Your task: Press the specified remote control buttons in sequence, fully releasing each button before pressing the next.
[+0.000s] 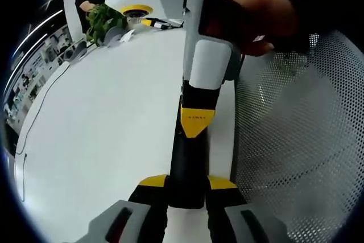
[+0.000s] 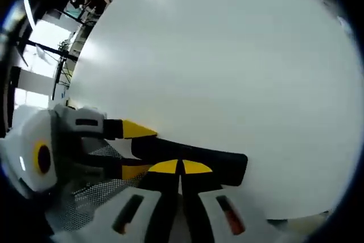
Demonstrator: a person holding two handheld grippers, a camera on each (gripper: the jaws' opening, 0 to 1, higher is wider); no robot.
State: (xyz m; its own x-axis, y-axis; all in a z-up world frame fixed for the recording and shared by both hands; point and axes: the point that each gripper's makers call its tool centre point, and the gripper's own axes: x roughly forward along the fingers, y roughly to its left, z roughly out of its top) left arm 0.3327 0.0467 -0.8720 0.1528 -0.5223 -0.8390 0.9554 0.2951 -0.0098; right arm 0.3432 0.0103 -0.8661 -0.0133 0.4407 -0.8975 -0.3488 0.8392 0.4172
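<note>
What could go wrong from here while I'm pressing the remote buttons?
1. The left gripper seems to clamp only one end of the black remote, so a downward press by the right gripper might tip or twist it.
2. The remote lies close to the table's edge, beside the mesh chair; a slip could push it off.
3. The right gripper's closed tips look broad, so they might hit neighbouring buttons.
</note>
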